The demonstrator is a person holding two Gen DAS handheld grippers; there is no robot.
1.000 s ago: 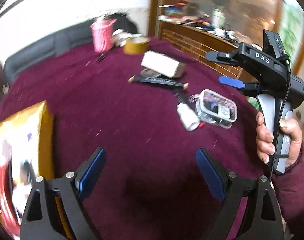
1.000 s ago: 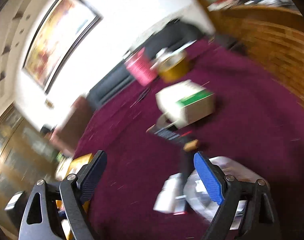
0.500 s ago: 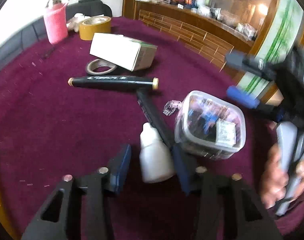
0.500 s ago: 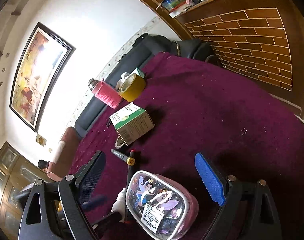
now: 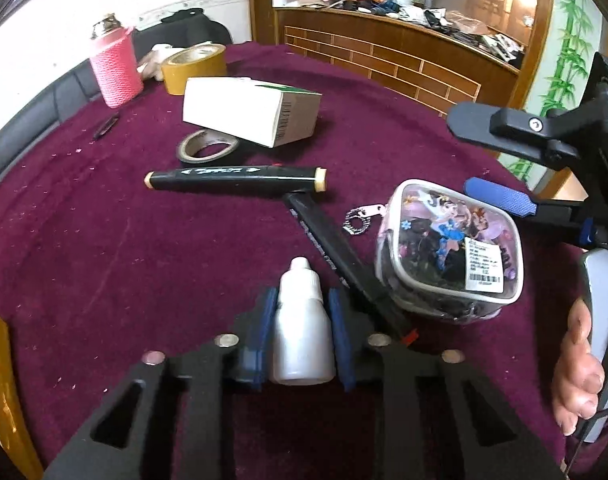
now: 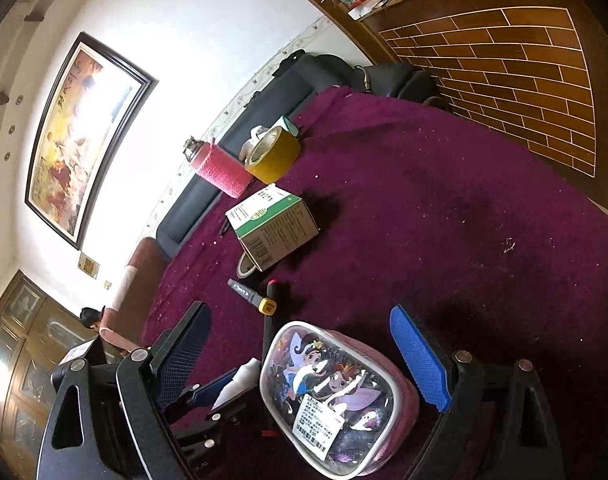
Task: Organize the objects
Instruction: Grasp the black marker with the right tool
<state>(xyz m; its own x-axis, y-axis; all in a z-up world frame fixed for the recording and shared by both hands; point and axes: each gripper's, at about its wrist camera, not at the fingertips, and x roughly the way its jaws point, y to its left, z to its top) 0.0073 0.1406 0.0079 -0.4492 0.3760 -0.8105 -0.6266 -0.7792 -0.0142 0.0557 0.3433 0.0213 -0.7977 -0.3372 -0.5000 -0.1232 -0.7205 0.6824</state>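
Observation:
My left gripper [image 5: 302,302] is shut on a small white dropper bottle [image 5: 302,336] that lies on the maroon tablecloth [image 5: 104,240]; it also shows in the right wrist view [image 6: 236,386]. My right gripper [image 6: 300,332] is open, its jaws on either side of a clear cartoon pouch [image 6: 332,396], which lies right of the bottle in the left wrist view [image 5: 448,252]. Two black markers [image 5: 236,178] lie just beyond the bottle.
A white and green box [image 5: 252,110] rests on a small tape ring [image 5: 206,150]. A yellow tape roll [image 5: 194,66] and a pink cup [image 5: 114,68] stand at the far edge. A yellow package [image 5: 0,380] lies at the left. A wooden counter [image 5: 404,52] stands behind.
My left gripper moved forward to the dropper bottle and shut on it. My right gripper came down around the cartoon pouch and stays open.

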